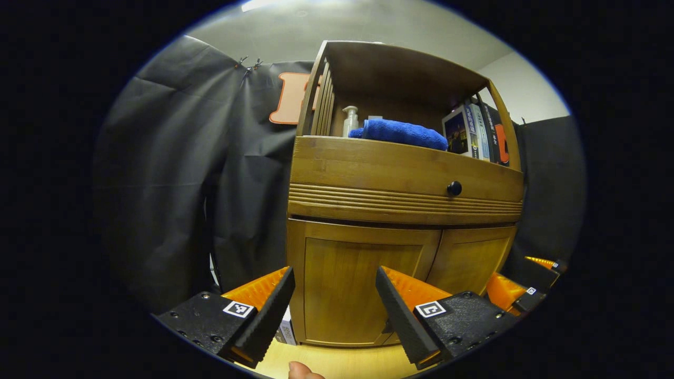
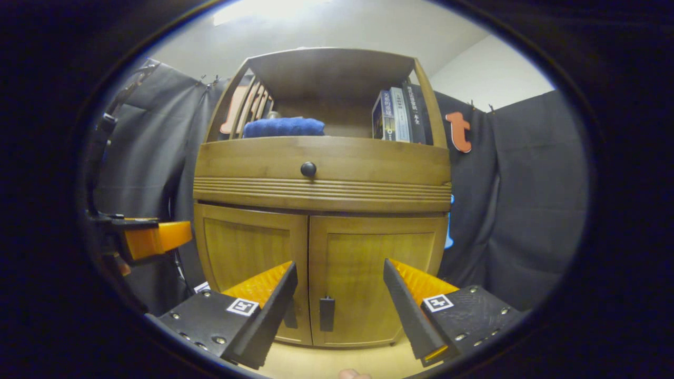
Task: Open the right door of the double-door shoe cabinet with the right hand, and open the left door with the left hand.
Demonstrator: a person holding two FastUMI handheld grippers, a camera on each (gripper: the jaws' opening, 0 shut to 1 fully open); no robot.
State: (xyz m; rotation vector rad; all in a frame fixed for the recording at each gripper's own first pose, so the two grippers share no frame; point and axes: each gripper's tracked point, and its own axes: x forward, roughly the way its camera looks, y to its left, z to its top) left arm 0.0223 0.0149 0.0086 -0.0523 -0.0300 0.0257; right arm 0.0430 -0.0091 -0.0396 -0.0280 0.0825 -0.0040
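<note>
The double-door shoe cabinet of warm honey-coloured wood [image 2: 321,231] is seen in the middle of the right gripper view, and both lower doors are judged to be closed. The right door [image 2: 376,273] lies lower centre-right in that view, with a small dark upright handle [image 2: 327,313] near the centre seam; the left door [image 2: 247,258] lies beside it, its own handle largely hidden behind a finger. In the left gripper view the left door [image 1: 350,284] is seen at lower centre.

The right gripper [image 2: 339,305] is held with its fingers wide apart, clamped on nothing, the handle of the right door framed between them but not touched. The left gripper [image 1: 334,310] is likewise spread and empty, held off the left door.

The opening is judged not yet begun. For a clean start, the right gripper should be brought forward until the handle sits between the fingers, then closed and drawn back along the door's arc rather than straight out.

Above the doors a drawer front with a round black knob [image 2: 308,169] is seen, and on the open shelf a folded blue towel [image 2: 284,127], some upright books [image 2: 399,116] and a white pump bottle [image 1: 350,121].
</note>
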